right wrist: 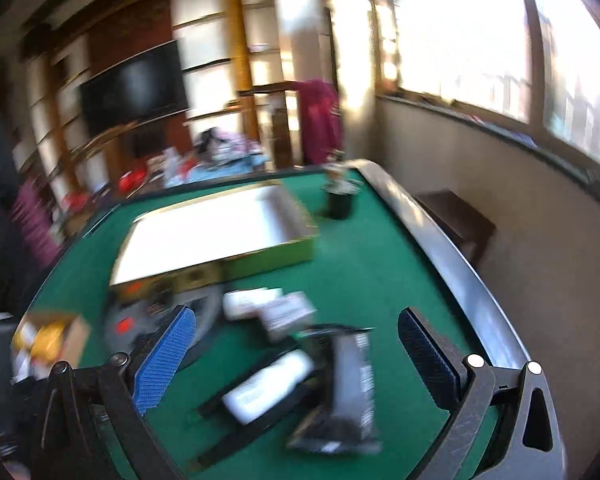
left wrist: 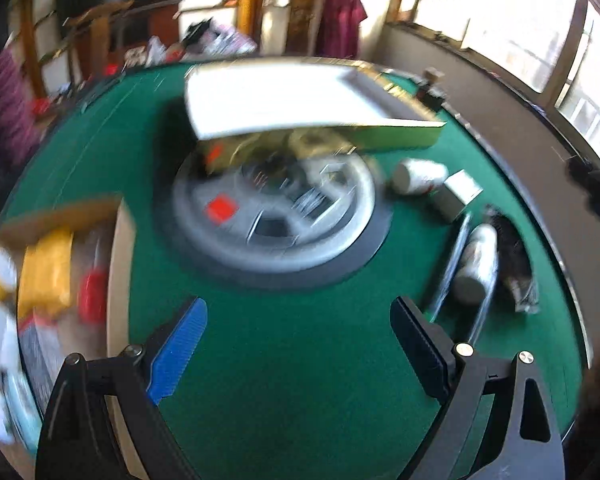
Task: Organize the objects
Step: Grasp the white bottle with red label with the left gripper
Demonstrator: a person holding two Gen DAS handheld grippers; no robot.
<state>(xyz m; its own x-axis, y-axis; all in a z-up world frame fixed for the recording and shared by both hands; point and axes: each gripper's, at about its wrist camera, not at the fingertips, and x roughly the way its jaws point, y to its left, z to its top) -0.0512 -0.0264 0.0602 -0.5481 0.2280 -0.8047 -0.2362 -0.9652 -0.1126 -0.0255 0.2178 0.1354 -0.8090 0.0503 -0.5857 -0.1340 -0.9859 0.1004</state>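
Both sets of fingers stand wide and hold nothing, which suits a reach rather than a carry. The right gripper (right wrist: pixel 296 354) hangs over the loose items along the counter's (right wrist: pixel 364 280) right edge: a white bottle (right wrist: pixel 268 390) on a wire rack and a dark packet (right wrist: pixel 350 380), though blur hides their detail. The left gripper (left wrist: pixel 298 344) hovers above bare felt near the front edge. The shallow white tray (left wrist: pixel 268 96) at the far edge looks like the likely destination.

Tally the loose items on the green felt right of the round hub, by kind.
White bottles lying down: 2
Small white box: 1
Dark packet: 1
Total: 4. Blur may hide more.
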